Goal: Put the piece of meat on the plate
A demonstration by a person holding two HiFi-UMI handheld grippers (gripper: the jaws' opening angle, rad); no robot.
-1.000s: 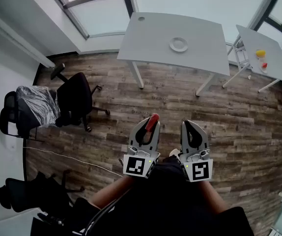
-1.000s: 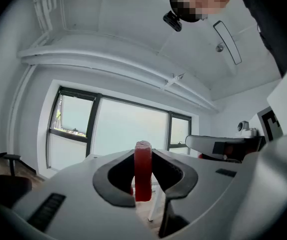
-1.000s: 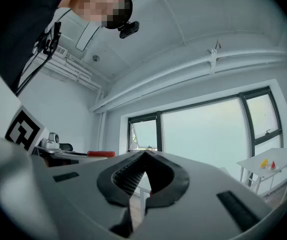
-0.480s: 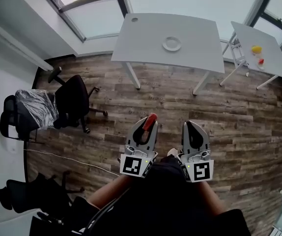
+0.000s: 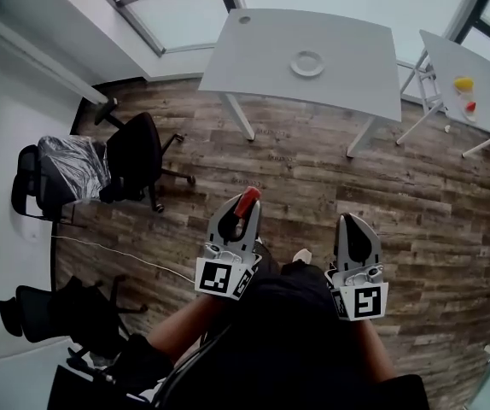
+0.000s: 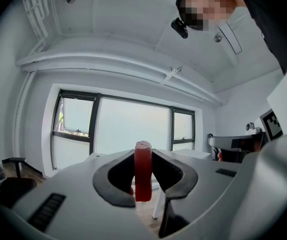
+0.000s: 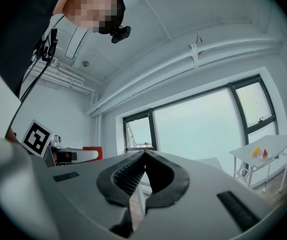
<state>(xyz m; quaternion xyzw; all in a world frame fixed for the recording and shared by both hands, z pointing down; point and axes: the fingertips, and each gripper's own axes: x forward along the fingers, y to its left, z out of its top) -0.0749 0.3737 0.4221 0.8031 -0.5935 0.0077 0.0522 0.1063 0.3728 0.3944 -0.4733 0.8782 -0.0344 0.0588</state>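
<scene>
Meat (image 6: pixel 143 170): red, flat slab, standing upright on edge between the jaws of the left tongs (image 5: pixel 242 211). Both pads press its sides; top end pokes out past the jaw tips, lower end hangs into the hollow behind them. Left tongs gripping the meat, pointing level, held in the air over the wooden floor (image 5: pixel 416 195).

Right tongs (image 5: pixel 356 221): jaw tips together, ribbed pads meeting, nothing between them. Held beside the left pair, level, a little further back toward the person in the head view. Marker cube (image 5: pixel 219 278) on the left pair, another cube (image 5: pixel 366 301) on the right. Dark sleeves run back from both.

Plate (image 5: pixel 307 63): small, round, white, sitting near the middle of the white bench (image 5: pixel 347 84) at the far side of the room. Well apart from the meat, with a stretch of floor between.

Second bench (image 5: pixel 484 88) to the right of the first, carrying a yellow item (image 5: pixel 463 83) and a small red item (image 5: pixel 470 107); what they are cannot be told.

Left of the room: black office chair (image 5: pixel 138 156), and beside it a second chair (image 5: pixel 23 199) with a grey plastic-wrapped bundle (image 5: pixel 72 166) on it. Thin cable (image 5: pixel 117 254) lying across the floor. Large windows behind the benches.
</scene>
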